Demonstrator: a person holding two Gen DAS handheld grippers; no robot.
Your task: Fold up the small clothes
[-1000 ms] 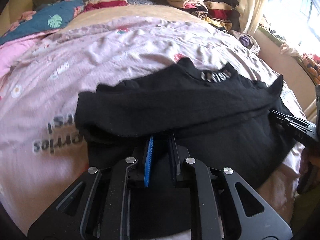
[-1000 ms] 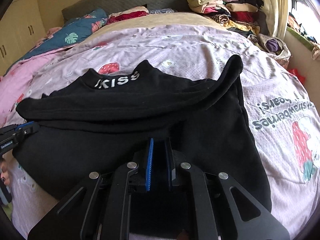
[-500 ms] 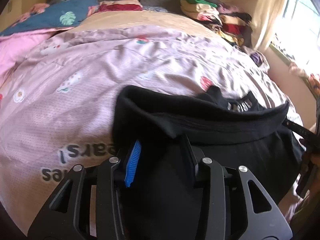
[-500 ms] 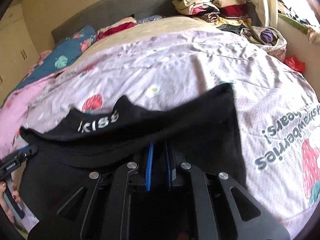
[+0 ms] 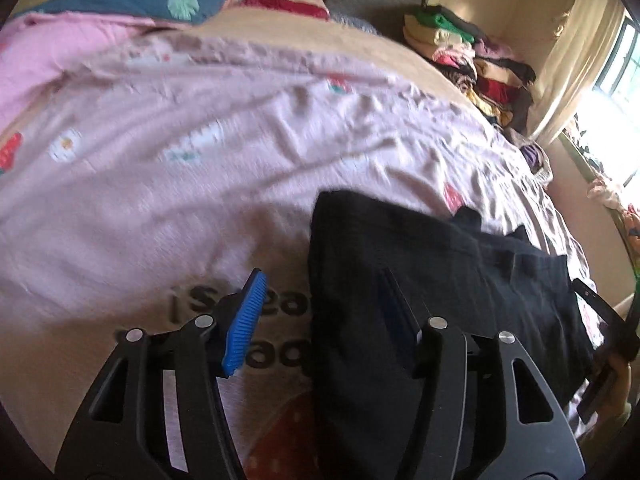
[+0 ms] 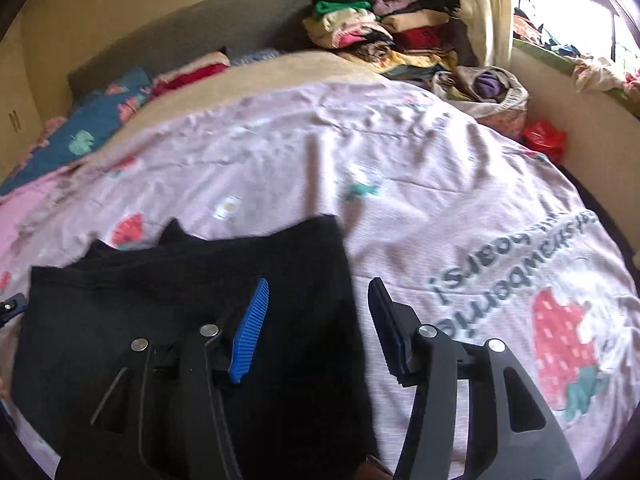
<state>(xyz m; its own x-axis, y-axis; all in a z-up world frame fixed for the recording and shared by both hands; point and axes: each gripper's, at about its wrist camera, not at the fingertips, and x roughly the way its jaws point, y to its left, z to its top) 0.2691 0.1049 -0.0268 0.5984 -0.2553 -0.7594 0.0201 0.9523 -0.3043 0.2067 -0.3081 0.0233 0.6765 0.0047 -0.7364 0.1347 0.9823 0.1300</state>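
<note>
Black garment (image 6: 192,300) on pink strawberry-printed bedcover (image 6: 440,208); tongs carry blue pads (image 5: 244,316).

the left gripper (image 5: 320,312), jaws just opening, straddles the black garment's (image 5: 440,280) edge on the pink bedspread (image 5: 160,200).

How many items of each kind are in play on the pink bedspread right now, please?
Black garment: 1
Open grippers, the left gripper and the right gripper, both just opened, nothing pinched: 2
Bedspread: 1
Total: 4
</note>
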